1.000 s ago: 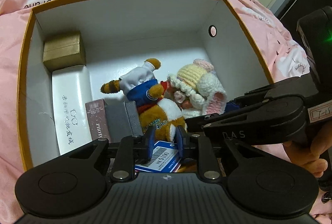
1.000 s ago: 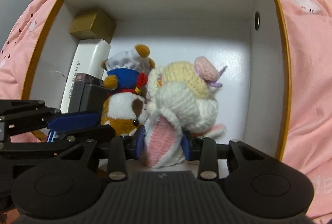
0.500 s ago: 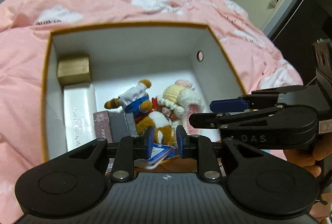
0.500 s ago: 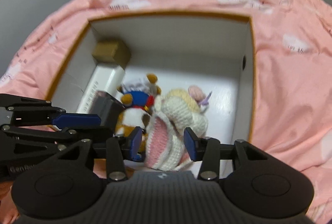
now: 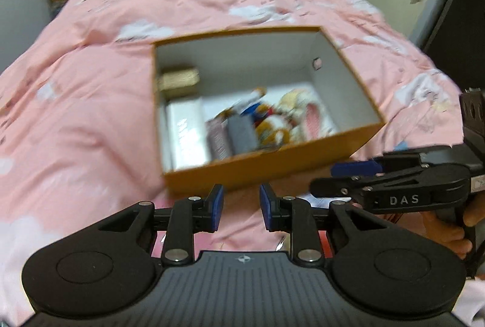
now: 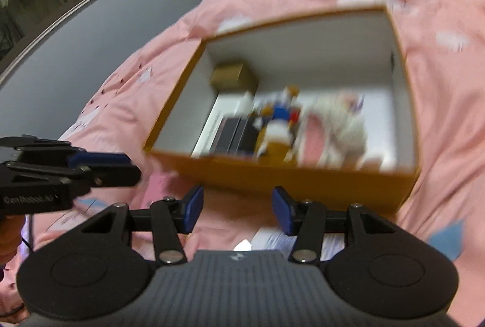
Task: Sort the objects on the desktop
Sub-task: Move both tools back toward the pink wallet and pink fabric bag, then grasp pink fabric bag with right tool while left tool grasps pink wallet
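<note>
The orange box (image 5: 272, 169) sits on the pink bed (image 5: 75, 129), ahead of and beyond both grippers; left gripper (image 5: 241, 205) and right gripper (image 6: 237, 213) both have empty jaws, opening; plush toys (image 6: 327, 129) lie inside the box, nearer the right gripper.

The left tongs (image 5: 241, 211) hang over the pink bedspread (image 5: 75, 126) just short of the orange box (image 5: 272, 167), their blue pads easing apart with nothing between them. Inside the white-walled box lie a gold carton (image 5: 178, 79) in the far left corner, a long white carton (image 5: 186, 134), two dark flat packets and blurred plush toys (image 5: 285, 117) — too smeared to tell apart. At right the right tongs (image 5: 348, 175) reach in sideways, empty, gripped by a hand (image 5: 448, 231).
</note>
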A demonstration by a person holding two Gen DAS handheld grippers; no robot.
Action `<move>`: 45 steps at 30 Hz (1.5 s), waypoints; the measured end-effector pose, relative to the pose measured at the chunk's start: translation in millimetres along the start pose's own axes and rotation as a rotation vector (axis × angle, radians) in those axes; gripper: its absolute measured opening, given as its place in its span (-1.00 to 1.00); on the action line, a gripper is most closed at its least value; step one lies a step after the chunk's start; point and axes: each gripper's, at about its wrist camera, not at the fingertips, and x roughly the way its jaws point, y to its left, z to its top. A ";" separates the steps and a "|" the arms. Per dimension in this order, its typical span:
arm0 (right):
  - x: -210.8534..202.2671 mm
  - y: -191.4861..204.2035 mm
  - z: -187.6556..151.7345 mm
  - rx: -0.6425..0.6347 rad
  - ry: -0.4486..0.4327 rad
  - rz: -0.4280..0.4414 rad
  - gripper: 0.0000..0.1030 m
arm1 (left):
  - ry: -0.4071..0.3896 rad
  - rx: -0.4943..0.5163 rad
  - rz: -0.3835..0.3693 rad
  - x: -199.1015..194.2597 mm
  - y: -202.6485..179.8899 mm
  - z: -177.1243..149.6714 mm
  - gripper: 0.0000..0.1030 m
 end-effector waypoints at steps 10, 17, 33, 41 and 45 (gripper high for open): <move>30.4 12.1 -25.8 0.147 0.190 0.196 0.02 | 0.155 -0.165 0.071 2.1 25.7 -45.3 -0.43; 66.1 14.2 -33.4 0.244 0.373 0.251 0.02 | 0.179 -0.160 0.049 -2.7 30.6 -57.4 -0.43; 88.4 13.9 -41.2 0.330 0.475 0.370 -0.33 | 0.184 -0.149 0.069 3.0 25.8 -65.1 -0.43; 35.2 29.7 -9.5 0.073 0.233 0.229 -0.50 | 0.131 -0.253 0.110 12.9 31.9 -48.8 -0.42; 25.6 43.1 0.0 -0.089 0.131 0.101 -0.51 | 0.126 -0.239 0.187 30.4 30.7 -43.2 -0.40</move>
